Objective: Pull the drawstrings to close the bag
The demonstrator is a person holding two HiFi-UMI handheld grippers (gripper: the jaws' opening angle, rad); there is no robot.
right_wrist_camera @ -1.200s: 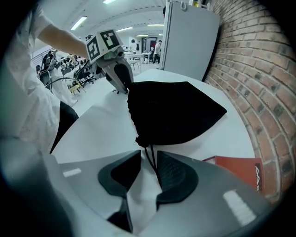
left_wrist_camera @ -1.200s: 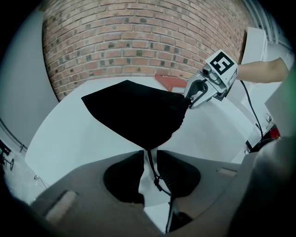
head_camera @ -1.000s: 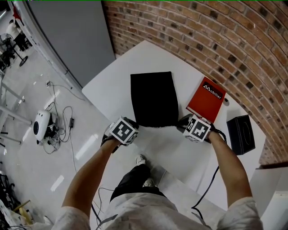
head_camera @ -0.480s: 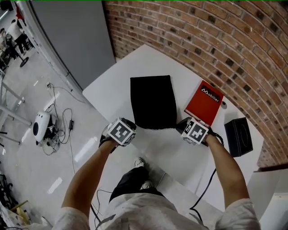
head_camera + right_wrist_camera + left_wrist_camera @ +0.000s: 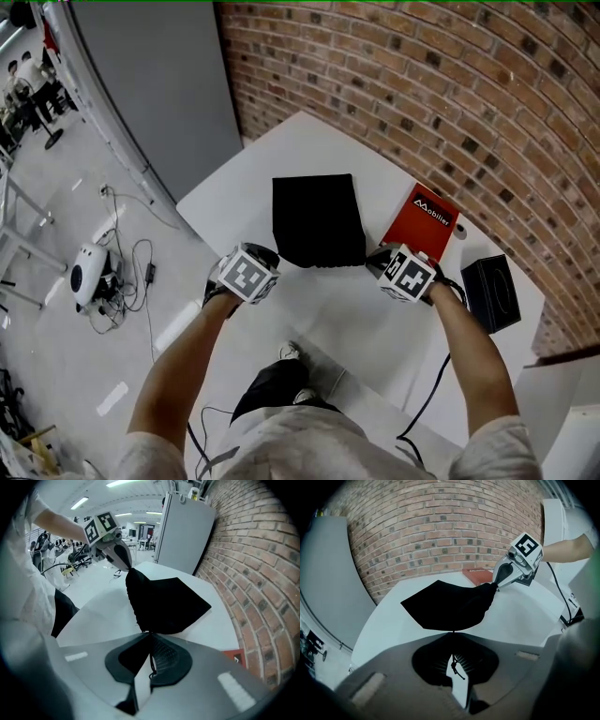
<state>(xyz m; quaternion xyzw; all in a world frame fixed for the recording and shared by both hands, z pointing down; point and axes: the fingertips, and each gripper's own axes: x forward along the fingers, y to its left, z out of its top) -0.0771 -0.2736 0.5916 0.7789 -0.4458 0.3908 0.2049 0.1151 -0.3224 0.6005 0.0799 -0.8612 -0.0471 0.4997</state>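
Observation:
A black drawstring bag (image 5: 317, 220) lies on the white table (image 5: 375, 328), its mouth edge facing me. My left gripper (image 5: 274, 262) is at the mouth's left corner and my right gripper (image 5: 373, 263) at its right corner. In the left gripper view the jaws are shut on a thin black knotted drawstring (image 5: 454, 663) that runs up to the bag (image 5: 450, 606); the right gripper (image 5: 498, 582) holds the far corner. The right gripper view shows the same: a drawstring (image 5: 151, 662) pinched between shut jaws, the bag (image 5: 166, 603) beyond, and the left gripper (image 5: 125, 567) at the other corner. The mouth edge hangs raised between the two.
A red booklet (image 5: 424, 223) lies just right of the bag, close to my right gripper. A black box (image 5: 490, 292) sits further right on the table. A brick wall (image 5: 450, 103) runs behind. The table's left edge drops to a floor with cables and a white device (image 5: 86, 272).
Both grippers have risen slightly at the bag's near corners, taking the mouth edge up with them. The bag's far end stays flat on the table.

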